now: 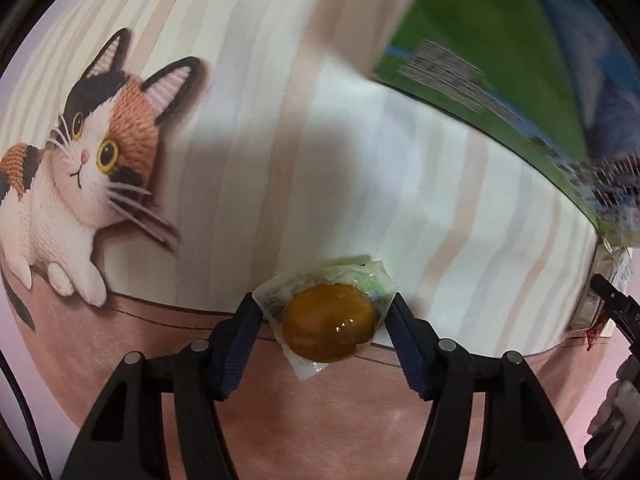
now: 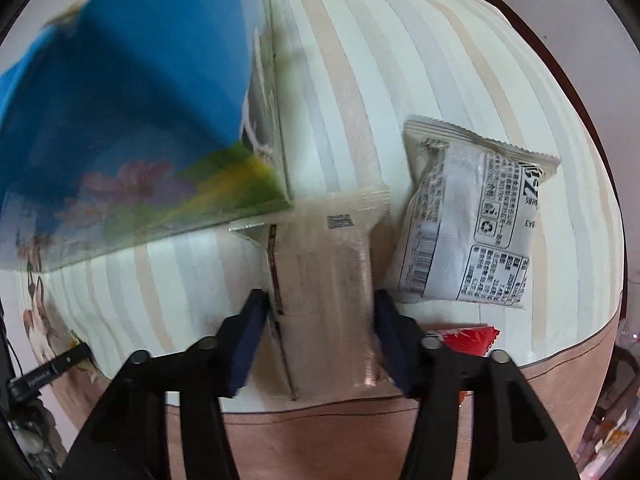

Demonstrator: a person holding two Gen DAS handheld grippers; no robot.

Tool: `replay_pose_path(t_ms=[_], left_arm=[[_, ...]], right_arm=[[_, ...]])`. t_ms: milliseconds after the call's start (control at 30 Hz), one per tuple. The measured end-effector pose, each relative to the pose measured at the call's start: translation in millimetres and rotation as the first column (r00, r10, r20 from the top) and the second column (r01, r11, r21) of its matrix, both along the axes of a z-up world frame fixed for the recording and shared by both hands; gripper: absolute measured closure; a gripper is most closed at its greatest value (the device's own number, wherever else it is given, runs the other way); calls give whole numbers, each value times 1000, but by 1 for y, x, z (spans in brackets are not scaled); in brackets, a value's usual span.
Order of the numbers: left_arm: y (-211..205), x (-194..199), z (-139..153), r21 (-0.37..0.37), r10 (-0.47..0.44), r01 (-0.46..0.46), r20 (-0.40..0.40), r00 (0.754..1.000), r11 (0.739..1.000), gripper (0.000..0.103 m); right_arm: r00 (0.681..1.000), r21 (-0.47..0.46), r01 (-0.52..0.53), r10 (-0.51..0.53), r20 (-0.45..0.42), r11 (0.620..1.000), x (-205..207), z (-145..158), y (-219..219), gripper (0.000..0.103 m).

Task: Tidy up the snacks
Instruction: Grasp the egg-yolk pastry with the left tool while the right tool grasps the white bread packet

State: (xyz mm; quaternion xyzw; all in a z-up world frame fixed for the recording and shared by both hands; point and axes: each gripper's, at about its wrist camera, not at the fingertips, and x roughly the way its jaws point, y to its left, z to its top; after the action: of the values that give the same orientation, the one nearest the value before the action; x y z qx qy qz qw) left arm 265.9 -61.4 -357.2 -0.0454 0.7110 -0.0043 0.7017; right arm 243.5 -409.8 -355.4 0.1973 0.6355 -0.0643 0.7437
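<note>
Two snacks are gripped: a wrapped amber jelly by the left gripper, a pale packet by the right gripper. A blue-green box stands close at far left on the counter; a printed pouch lies right.

Striped tablecloth (white packet atop)

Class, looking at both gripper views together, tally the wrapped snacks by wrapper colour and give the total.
Clear wrapper, amber sweet: 1
Pale translucent packet held by the right gripper: 1
White printed packet: 1
Red packet: 1
Total: 4
</note>
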Motion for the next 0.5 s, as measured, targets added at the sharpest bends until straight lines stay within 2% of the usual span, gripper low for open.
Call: replay_pose_path(t_ms=[167, 367, 400, 433, 500], left_arm=[[-51, -42, -7, -55, -106, 103, -49, 993, 993, 42], [-90, -92, -29, -94, -197, 187, -117, 973, 978, 41], [-93, -96, -36, -84, -205, 195, -130, 970, 977, 40], [-95, -98, -40, -77, -208, 199, -133, 969, 977, 41], [-102, -97, -43, -67, -215, 208, -130, 968, 976, 41]], right_arm=[[996, 41, -85, 86, -21, 996, -29, -4, 20, 51], [979, 110, -156, 168, -113, 982, -90, -20, 46, 50], [977, 116, -155, 169, -126, 981, -97, -24, 48, 48], [979, 120, -144, 160, -129, 982, -101, -27, 48, 40], [982, 136, -98, 118, -147, 986, -105, -37, 43, 32]])
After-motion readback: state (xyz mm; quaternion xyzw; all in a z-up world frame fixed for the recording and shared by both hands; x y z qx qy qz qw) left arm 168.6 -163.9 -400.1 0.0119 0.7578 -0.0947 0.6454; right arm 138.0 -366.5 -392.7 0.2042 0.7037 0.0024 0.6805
